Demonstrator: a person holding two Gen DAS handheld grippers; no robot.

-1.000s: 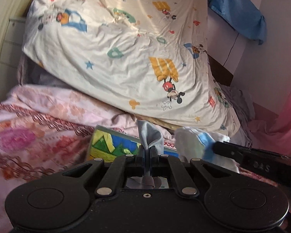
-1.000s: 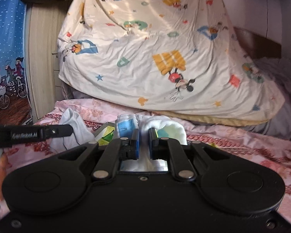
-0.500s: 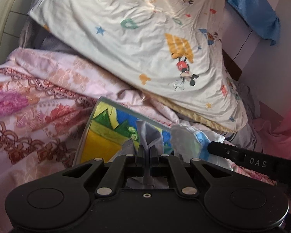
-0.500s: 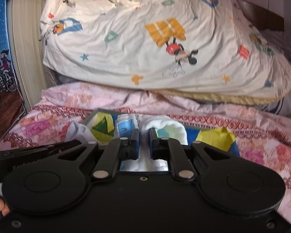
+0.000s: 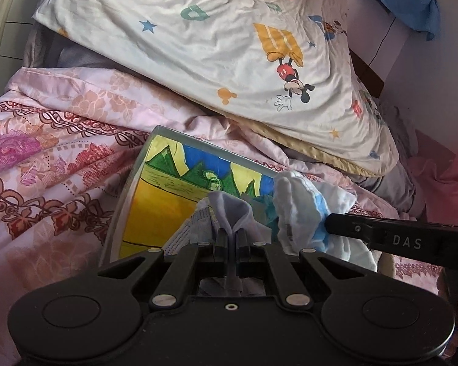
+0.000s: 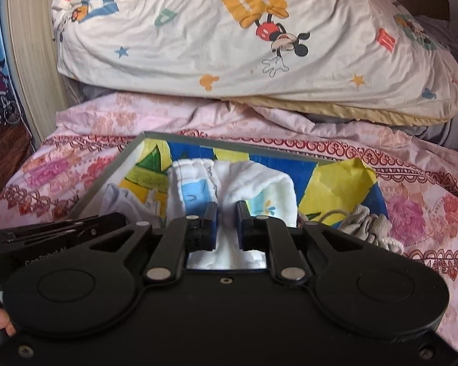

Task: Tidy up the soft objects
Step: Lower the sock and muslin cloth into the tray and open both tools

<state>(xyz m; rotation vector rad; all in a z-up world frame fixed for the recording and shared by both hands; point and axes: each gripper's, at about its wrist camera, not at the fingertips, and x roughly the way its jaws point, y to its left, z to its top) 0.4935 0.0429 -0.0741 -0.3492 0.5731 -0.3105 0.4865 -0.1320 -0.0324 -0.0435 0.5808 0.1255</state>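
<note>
— Where were the cloths?
— The left gripper (image 5: 230,235) pinched a thin grey cloth (image 5: 229,210); the right gripper (image 6: 226,213) clamped a white-and-blue padded cloth (image 6: 229,183), both over the colourful shallow box (image 6: 336,183), probably for dropping in.

A: What is the left gripper (image 5: 230,241) made of?
B: Matt black plastic, with dull metal rivets. The grey sock (image 5: 229,207) between its fingers is thin, smooth knit cloth.
A: And the white piece in the right gripper (image 6: 226,227)?
B: That white towel (image 6: 253,183) is soft, ribbed cotton with a printed blue patch.
A: The box (image 6: 107,180)?
B: Stiff grey card walls, lined with glossy coloured paper.
A: The bedding?
B: The Mickey Mouse quilt (image 6: 229,36) is wrinkled matt cotton; the pink bedsheet (image 5: 61,164) is smooth printed cloth.
</note>
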